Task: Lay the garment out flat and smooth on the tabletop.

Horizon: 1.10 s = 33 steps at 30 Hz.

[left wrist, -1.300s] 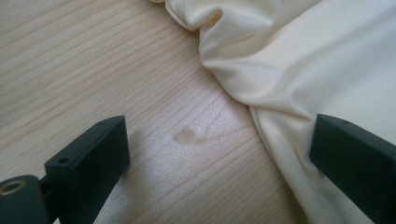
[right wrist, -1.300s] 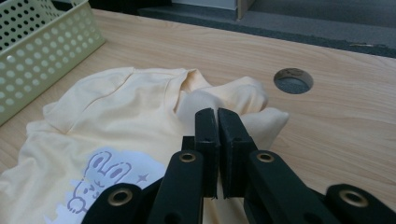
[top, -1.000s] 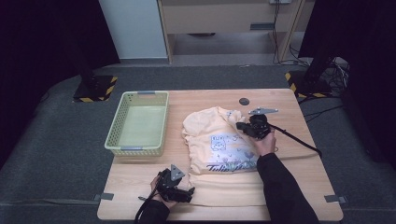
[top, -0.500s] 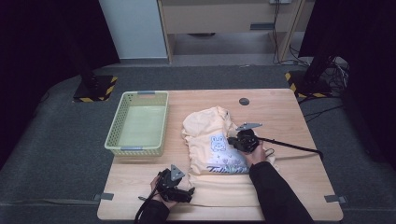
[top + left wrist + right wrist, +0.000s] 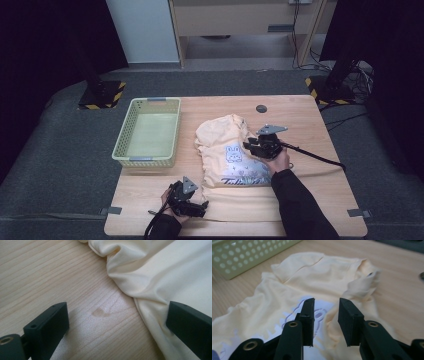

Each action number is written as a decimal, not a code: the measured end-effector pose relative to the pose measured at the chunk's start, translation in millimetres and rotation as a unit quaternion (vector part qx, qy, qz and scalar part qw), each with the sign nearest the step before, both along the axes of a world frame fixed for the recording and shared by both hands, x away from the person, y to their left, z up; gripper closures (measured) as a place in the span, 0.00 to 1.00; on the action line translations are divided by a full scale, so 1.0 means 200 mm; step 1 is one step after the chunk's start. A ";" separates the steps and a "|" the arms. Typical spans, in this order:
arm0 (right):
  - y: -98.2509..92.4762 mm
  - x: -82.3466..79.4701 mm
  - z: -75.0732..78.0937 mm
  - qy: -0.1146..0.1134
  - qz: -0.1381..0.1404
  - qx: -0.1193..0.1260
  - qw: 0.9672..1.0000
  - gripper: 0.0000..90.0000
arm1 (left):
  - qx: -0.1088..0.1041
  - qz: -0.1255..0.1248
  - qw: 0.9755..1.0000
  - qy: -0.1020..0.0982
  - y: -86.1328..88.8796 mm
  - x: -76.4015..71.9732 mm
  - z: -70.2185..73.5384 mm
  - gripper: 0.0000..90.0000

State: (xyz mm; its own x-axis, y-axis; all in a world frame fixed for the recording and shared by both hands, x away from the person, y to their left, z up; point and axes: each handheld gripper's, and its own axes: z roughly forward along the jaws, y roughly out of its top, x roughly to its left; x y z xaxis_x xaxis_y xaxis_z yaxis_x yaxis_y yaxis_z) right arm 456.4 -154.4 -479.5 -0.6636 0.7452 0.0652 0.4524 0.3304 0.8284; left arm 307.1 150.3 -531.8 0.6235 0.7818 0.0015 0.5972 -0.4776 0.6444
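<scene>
I note my right gripper point(image 5: 248, 146) over the yellow shirt point(image 5: 220, 137), jaws just parted narrowly, nothing gripped. My left gripper point(image 5: 202, 206), at the shirt's seven o'clock, stands wide.

A pale wooden bench point(image 5: 320, 190) carries everything. On its left half, toward the far edge, stands a light green perforated plastic basket point(image 5: 147, 131). Just right of the basket, near the middle, lies a crumpled cream cotton T-shirt with a printed front point(image 5: 225, 145); its lower hem spreads toward the near edge. Behind the shirt, near the far edge, a small dark round disc point(image 5: 261, 108) sits in the bench top. The right gripper point(image 5: 249, 146) is over the shirt's right side. The left gripper point(image 5: 202, 206) rests at the near edge, beside the hem's left corner.
</scene>
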 end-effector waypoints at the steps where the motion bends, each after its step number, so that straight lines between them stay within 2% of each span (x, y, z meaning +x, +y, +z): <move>1: -0.02 0.01 0.02 -0.007 -0.005 -0.004 1.000 0.70 | 0.000 0.000 1.000 0.000 0.00 0.00 0.00 0.04; 4: -0.08 0.05 0.05 -0.015 -0.023 -0.005 1.000 0.67 | 0.000 0.000 1.000 0.000 0.00 0.00 0.00 0.04; 8: -0.16 0.11 0.04 -0.006 -0.049 -0.010 0.999 0.63 | 0.000 -0.001 1.000 0.000 0.00 0.00 0.00 0.04; 13: -0.23 0.17 -0.02 0.021 -0.074 -0.011 0.997 0.56 | 0.000 -0.001 1.000 0.000 0.00 0.00 0.00 0.04; 18: -0.25 0.20 -0.08 0.046 -0.079 -0.030 0.995 0.55 | 0.000 -0.001 1.000 0.000 0.00 0.00 0.00 0.04; 21: -0.25 0.22 -0.12 0.062 -0.075 -0.040 0.994 0.57 | 0.001 -0.002 1.000 0.000 0.00 0.00 0.00 0.04; 23: -0.24 0.23 -0.15 0.073 -0.066 -0.057 0.994 0.60 | 0.000 -0.002 1.000 0.000 0.00 0.00 0.00 0.04; 26: -0.22 0.24 -0.17 0.081 -0.061 -0.061 0.993 0.65 | 0.001 -0.002 1.000 0.000 0.00 0.00 0.00 0.04; 29: -0.21 0.24 -0.19 0.090 -0.059 -0.061 0.992 0.75 | 0.001 -0.002 1.000 0.000 0.00 0.00 0.00 0.04; 33: -0.20 0.23 -0.20 0.090 -0.061 -0.059 0.992 0.89 | 0.001 -0.002 1.000 0.000 0.00 0.00 0.00 0.04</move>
